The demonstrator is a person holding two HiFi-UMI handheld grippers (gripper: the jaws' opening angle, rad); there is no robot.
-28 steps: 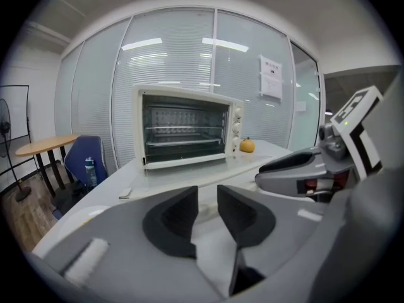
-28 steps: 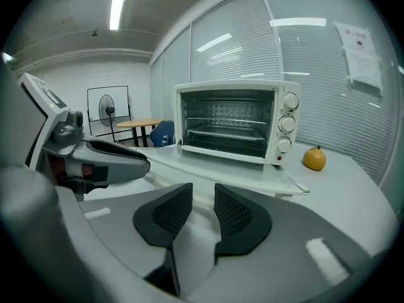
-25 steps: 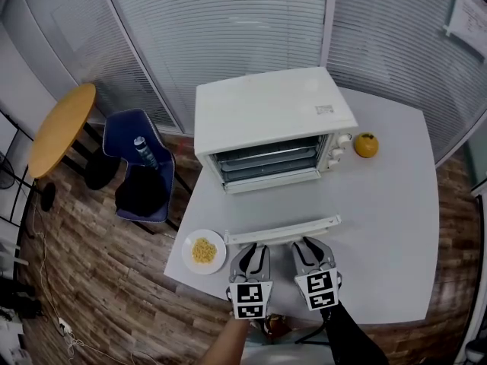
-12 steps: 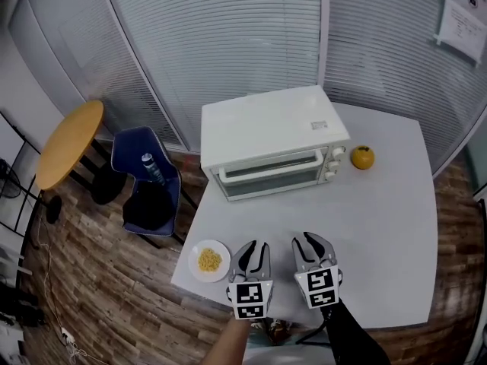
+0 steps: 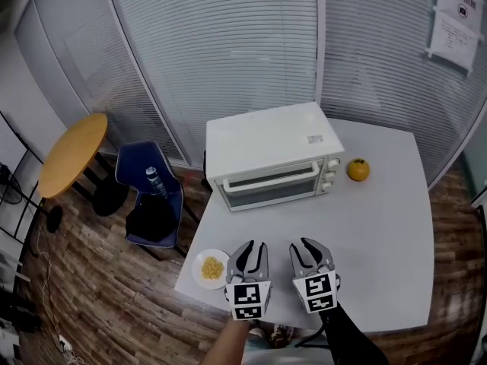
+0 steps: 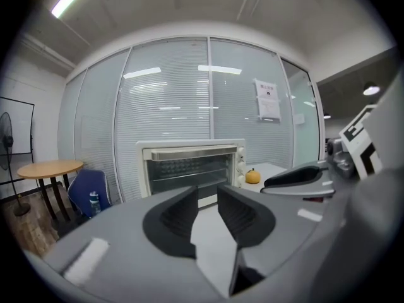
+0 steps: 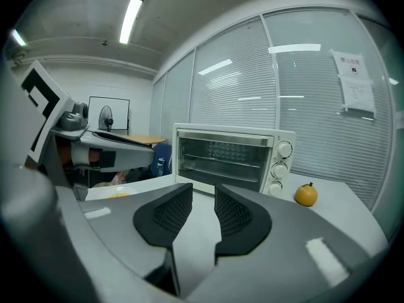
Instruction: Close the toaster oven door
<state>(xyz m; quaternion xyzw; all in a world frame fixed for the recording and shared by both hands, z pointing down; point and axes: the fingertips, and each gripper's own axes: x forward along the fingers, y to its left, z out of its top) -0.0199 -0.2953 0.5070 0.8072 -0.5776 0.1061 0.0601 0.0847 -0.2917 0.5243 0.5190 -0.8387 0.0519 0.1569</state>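
Opposite the closed toaster oven [image 5: 266,147], above the tabletop [image 5: 380,226], hover the left tongs [image 5: 253,246] and right tongs [image 5: 303,245]. Both stand spread, empty.

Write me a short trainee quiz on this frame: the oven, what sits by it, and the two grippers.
1. True or false: the oven door is shut.
2. What lies on the table beside the oven's knobs? A) a cup B) an orange C) a spoon
3. Fill in: the left gripper and the right gripper both have their jaws apart and hold ____.

Key: 1 true; 2 B; 3 nothing.
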